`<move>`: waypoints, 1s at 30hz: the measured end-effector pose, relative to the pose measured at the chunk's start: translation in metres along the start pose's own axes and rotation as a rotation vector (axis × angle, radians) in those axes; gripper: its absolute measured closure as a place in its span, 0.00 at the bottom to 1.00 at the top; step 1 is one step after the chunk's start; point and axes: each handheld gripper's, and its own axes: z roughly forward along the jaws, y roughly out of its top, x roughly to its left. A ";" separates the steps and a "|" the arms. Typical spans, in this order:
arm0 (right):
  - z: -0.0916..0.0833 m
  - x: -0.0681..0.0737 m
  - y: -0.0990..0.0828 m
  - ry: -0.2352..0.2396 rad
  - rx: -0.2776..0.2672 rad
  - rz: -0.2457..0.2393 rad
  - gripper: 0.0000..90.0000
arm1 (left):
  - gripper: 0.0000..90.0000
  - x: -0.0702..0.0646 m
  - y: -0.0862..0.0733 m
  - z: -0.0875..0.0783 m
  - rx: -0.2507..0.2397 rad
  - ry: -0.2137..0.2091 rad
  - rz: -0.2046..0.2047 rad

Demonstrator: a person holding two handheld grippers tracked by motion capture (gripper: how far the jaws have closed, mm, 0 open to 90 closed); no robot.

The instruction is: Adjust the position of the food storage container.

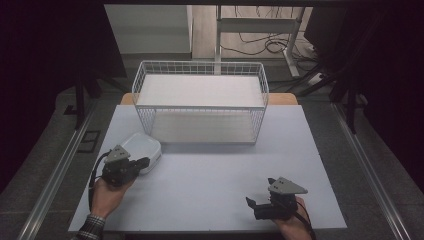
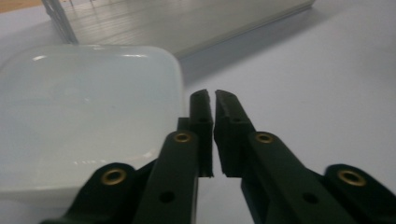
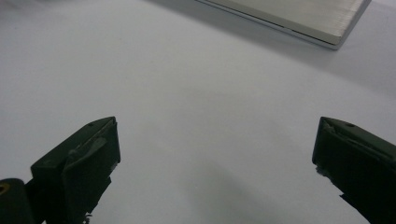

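Observation:
A white rounded-square container (image 1: 141,146) with a smooth lid lies on the left of the pale tabletop (image 1: 215,170). My left gripper (image 1: 145,161) lies against its near right edge. In the left gripper view the container (image 2: 84,112) sits just left of the left gripper (image 2: 214,100), whose jaws stand together with only a thin slit and nothing between them. My right gripper (image 1: 251,202) rests near the table's front right, pointing left. In its own view the right gripper (image 3: 217,140) has jaws wide apart over bare table.
A white wire basket (image 1: 200,63) with a flat shelf panel stands at the back middle of the table; its base board (image 2: 187,18) (image 3: 299,14) shows ahead of both grippers. Dark floor, a metal rail and cables surround the table.

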 end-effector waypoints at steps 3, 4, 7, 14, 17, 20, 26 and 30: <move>-0.001 -0.001 0.000 0.007 -0.013 0.007 0.01 | 1.00 0.011 0.006 0.005 -0.003 0.007 -0.014; -0.002 -0.001 0.001 0.004 -0.014 0.006 0.01 | 1.00 0.015 0.008 0.006 -0.009 0.006 -0.021; -0.001 0.000 0.001 0.004 -0.004 -0.001 0.01 | 1.00 0.025 0.017 0.007 -0.011 0.026 -0.030; 0.000 0.000 0.000 -0.002 0.000 0.001 0.00 | 1.00 0.046 0.029 0.008 -0.001 0.085 -0.013; 0.001 -0.001 0.000 -0.001 0.001 0.005 0.00 | 1.00 0.059 0.031 0.010 0.015 0.117 -0.018; 0.001 -0.001 0.000 0.000 0.001 0.002 0.00 | 1.00 0.071 0.032 0.012 0.017 0.147 -0.039; 0.002 -0.002 0.000 -0.002 0.006 -0.003 0.00 | 1.00 0.098 0.036 0.010 0.003 0.210 -0.086; 0.001 -0.002 0.000 -0.003 0.014 -0.013 0.00 | 1.00 0.110 0.038 0.013 0.018 0.243 -0.103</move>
